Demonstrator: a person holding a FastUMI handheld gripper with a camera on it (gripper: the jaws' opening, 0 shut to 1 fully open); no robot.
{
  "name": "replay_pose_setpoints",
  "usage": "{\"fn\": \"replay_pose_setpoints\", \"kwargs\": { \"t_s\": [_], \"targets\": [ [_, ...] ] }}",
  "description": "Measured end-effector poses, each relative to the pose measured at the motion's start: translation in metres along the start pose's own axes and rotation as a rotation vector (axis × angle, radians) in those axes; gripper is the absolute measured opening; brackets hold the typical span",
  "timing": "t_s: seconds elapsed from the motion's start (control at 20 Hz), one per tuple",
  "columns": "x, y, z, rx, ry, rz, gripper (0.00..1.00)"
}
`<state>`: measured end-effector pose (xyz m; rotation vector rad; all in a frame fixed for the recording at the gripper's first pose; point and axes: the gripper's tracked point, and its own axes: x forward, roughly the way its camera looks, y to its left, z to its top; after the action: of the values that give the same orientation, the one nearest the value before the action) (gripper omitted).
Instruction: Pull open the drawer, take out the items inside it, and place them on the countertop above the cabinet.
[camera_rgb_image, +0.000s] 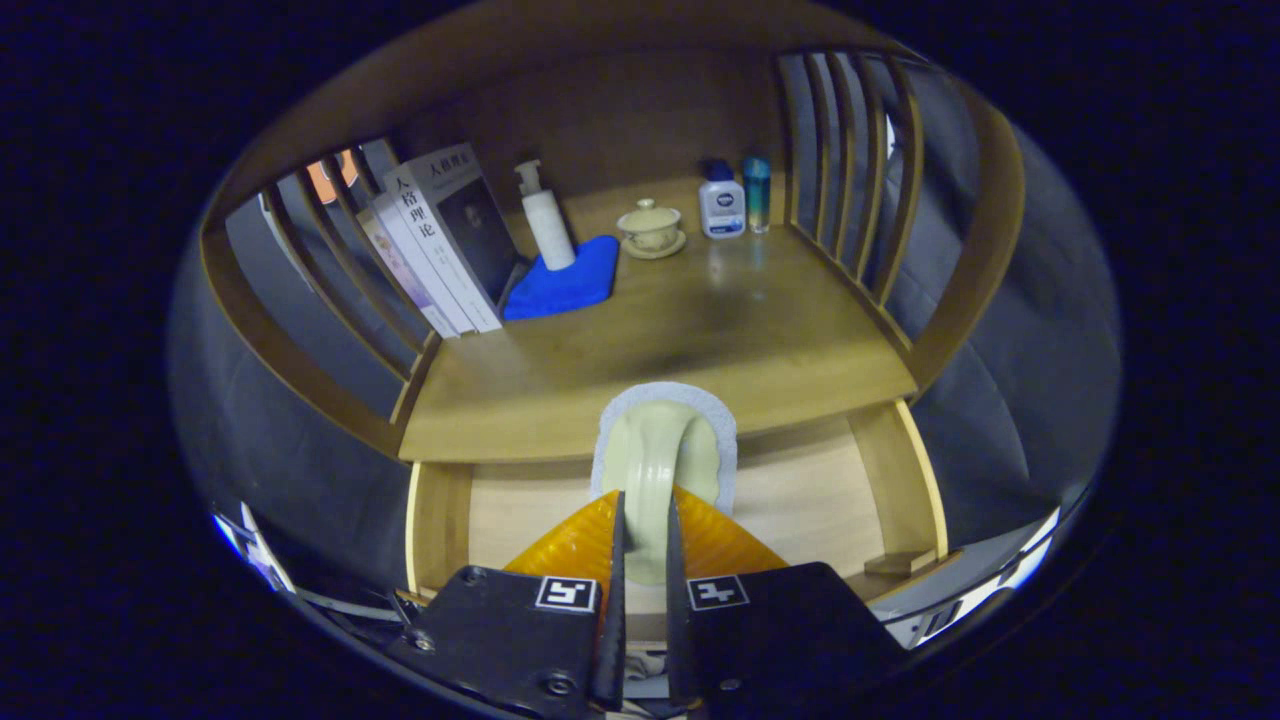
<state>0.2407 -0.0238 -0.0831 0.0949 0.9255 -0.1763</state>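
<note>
Wooden cabinet with slatted sides, its drawer pulled open beneath my tool. My tool is narrowed onto a pale green ceramic piece with a white pad behind it, held between the fingers above the drawer, at the front edge of the tabletop. Step in hand, I judge: carrying it out. Next: move forward, set it down short of the lidded cup and blue cloth.

Glossy wood countertop; smooth glazed cup; matt blue cloth
</note>
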Motion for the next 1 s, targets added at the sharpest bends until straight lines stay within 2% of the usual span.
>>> {"fn": "replay_pose_setpoints", "kwargs": {
  "t_s": [0.25,0.7,1.0],
  "targets": [
    [0.02,0.009,0.047,-0.043,-0.087,-0.023,0.2],
    [0.072,0.034,0.07,-0.026,-0.043,-0.001,0.2],
    [0.095,0.027,0.078,0.004,-0.044,-0.001,0.21]
  ]
}}
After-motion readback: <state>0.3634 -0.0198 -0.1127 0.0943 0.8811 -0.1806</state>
